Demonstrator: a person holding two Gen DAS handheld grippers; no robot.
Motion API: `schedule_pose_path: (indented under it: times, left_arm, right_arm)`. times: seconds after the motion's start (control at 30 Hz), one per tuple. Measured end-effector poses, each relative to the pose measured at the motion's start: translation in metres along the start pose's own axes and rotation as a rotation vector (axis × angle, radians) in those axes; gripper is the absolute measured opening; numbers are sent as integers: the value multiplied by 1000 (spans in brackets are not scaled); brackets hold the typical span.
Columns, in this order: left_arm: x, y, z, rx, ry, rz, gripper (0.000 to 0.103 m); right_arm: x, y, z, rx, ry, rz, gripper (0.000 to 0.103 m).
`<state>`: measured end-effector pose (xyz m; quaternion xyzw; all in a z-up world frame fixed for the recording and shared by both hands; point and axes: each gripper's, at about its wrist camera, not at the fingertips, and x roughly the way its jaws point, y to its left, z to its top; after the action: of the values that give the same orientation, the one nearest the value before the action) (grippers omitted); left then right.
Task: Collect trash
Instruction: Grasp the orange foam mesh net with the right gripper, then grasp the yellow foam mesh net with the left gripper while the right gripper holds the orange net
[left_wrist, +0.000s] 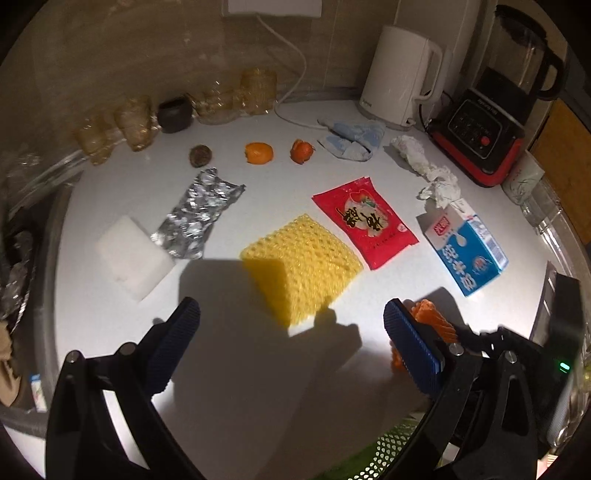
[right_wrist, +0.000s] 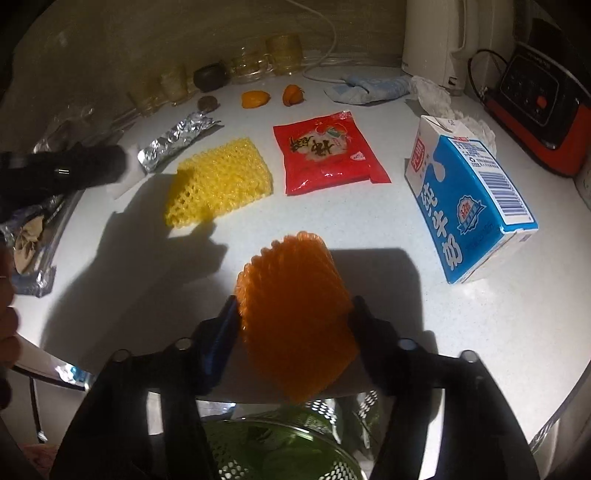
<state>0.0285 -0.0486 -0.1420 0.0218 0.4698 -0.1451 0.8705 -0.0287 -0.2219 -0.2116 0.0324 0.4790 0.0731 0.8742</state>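
Right gripper (right_wrist: 295, 325), lower centre, clamped on orange foam net (right_wrist: 295, 314), above perforated bin (right_wrist: 280, 450) at bottom edge. Left gripper (left_wrist: 291, 332) spread wide, holding nothing; yellow foam net (left_wrist: 303, 266) centre frame. Risk: springy net catches a finger on release, drops outside bin.

Right tongs (right_wrist: 293, 325) clamped on an orange foam net (right_wrist: 295, 317), held above a perforated metal bin (right_wrist: 280, 443) at 6 o'clock. On the white surface (right_wrist: 388, 229): yellow foam net (right_wrist: 221, 181) at 11 o'clock, red packet (right_wrist: 325, 151) at 12, blue milk carton (right_wrist: 469, 195) at 2, foil wrapper (right_wrist: 177, 138) beyond the yellow net. Left tongs (right_wrist: 74, 170) at 9 o'clock.
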Motion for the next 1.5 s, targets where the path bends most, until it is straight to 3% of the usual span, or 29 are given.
schedule_pose_path:
  times: [0.13,0.5,0.67,0.83,0.93,1.03,1.1,1.23,1.5]
  left_arm:
    - [27,-3,10,2,33,-2,95]
    - [81,-10,22,6,105,93,95]
    - [95,-15,21,10,132,103,94]
    - [98,-17,23,14,135,86,83]
    - [98,-18,25,26,124,92,70]
    - [95,-18,27,41,111,103,48]
    - [92,-15,28,50,113,108,24]
    - [79,-7,28,42,120,70,19]
    - [-5,-31,-13,143,41,8,19]
  right_arm:
    - [-4,-4,1,45,27,35,37]
    - [-53,-13,7,94,-54,30,39]
    - [-62,-21,7,119,-65,27,40]
    - [-64,-27,4,145,-62,30,42]
    - [-63,-29,3,156,-60,33,43]
    - [-63,-29,1,161,-58,35,43]
    - [-65,-28,-1,164,-59,37,43]
    - [-68,-26,-3,162,-64,38,43]
    - [-97,-14,-22,115,-88,34,42]
